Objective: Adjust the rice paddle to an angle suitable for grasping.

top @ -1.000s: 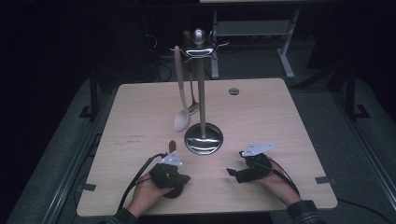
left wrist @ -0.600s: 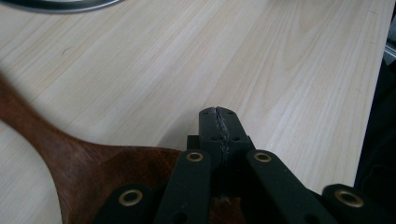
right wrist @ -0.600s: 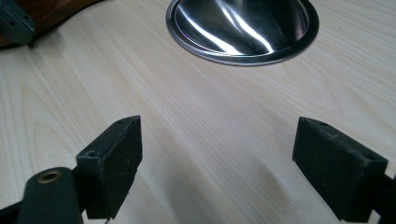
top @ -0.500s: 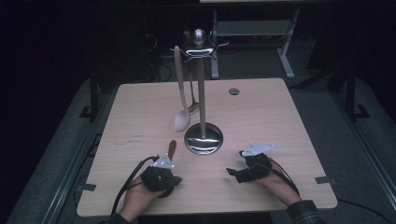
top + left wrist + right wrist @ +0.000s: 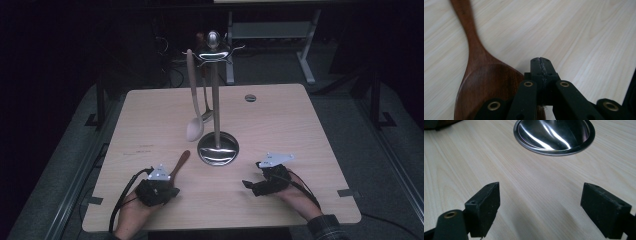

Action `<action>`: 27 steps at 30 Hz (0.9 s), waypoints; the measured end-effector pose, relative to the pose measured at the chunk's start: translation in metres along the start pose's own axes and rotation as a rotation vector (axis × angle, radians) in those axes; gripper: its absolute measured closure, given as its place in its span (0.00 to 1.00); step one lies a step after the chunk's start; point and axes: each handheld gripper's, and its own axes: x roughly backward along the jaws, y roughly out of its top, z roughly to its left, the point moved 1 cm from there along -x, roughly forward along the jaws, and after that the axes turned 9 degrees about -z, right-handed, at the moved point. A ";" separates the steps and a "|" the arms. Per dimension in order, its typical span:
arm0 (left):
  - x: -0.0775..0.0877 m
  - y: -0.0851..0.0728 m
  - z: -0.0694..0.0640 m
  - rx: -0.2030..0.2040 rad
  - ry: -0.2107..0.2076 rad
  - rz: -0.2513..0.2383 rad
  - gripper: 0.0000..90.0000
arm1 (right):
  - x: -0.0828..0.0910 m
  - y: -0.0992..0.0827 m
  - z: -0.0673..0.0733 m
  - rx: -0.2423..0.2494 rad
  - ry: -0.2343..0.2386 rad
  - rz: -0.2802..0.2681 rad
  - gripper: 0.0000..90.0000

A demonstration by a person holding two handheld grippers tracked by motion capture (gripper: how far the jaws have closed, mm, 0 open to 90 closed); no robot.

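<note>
No text, label, brand, number or sign can be read anywhere. The worktop (image 5: 280, 130) carries faint dark marks near its left edge, too small and blurred to make out as writing.

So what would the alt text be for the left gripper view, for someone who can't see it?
Two black jaws of the left gripper are pressed shut with nothing between them, just above a pale wooden table. Beside them, to the picture's left, lies a dark brown wooden spoon, its bowl near the camera and its handle running away toward the top.
</note>
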 end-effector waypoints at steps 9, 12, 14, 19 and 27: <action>0.018 -0.010 0.017 0.045 0.056 -0.007 1.00 | 0.000 0.000 -0.001 0.005 0.001 0.000 0.17; 0.023 -0.013 0.022 0.060 0.078 -0.020 1.00 | 0.000 0.000 0.000 0.000 0.000 0.003 0.17; 0.025 -0.015 0.025 0.066 0.082 -0.024 1.00 | 0.000 0.000 0.000 -0.003 0.000 0.004 0.17; 0.024 -0.013 0.023 0.062 0.063 -0.012 1.00 | -0.001 0.000 0.000 0.005 0.002 0.004 0.17; 0.025 0.007 0.026 0.072 0.022 0.017 0.81 | -0.001 0.000 0.000 0.003 0.002 0.003 0.17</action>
